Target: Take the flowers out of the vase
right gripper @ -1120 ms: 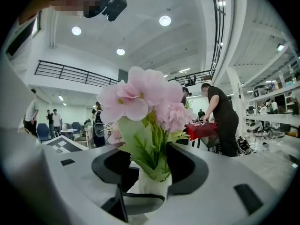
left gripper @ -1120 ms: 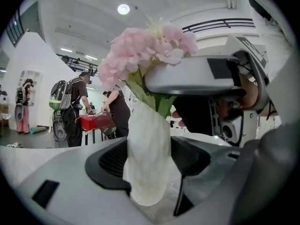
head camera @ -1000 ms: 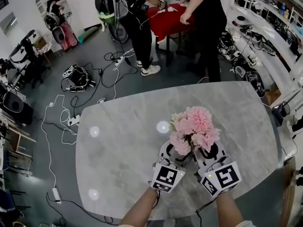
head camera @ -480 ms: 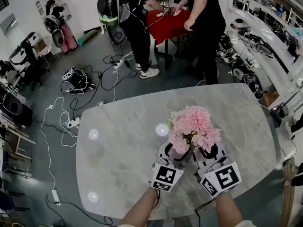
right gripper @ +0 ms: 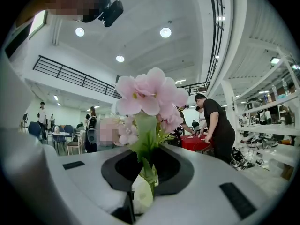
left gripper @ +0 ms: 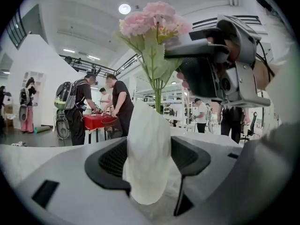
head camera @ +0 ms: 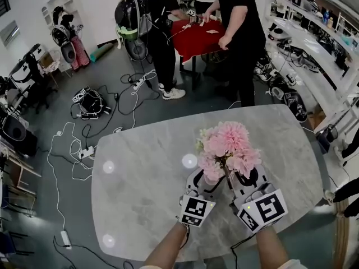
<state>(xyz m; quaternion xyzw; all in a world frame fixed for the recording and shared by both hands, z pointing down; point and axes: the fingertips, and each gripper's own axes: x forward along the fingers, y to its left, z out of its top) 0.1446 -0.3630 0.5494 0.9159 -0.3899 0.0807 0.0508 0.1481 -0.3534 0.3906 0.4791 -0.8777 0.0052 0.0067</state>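
Note:
A bunch of pink flowers with green stems stands over a white vase near the front of the grey marble table. My left gripper holds the vase from both sides, its jaws wide against the vase's body. My right gripper has just been closing its jaws and is shut on the green stems just above the vase's mouth. In the head view the blooms hide the vase. The left gripper view shows the right gripper high on the stems, under the blooms.
Beyond the table's far edge two people stand at a small red table. Cables and a power strip lie on the floor at left. Shelves with gear run along the right wall.
The right gripper and the flower bunch have risen a little above the vase. The left gripper and the vase have stayed in place.

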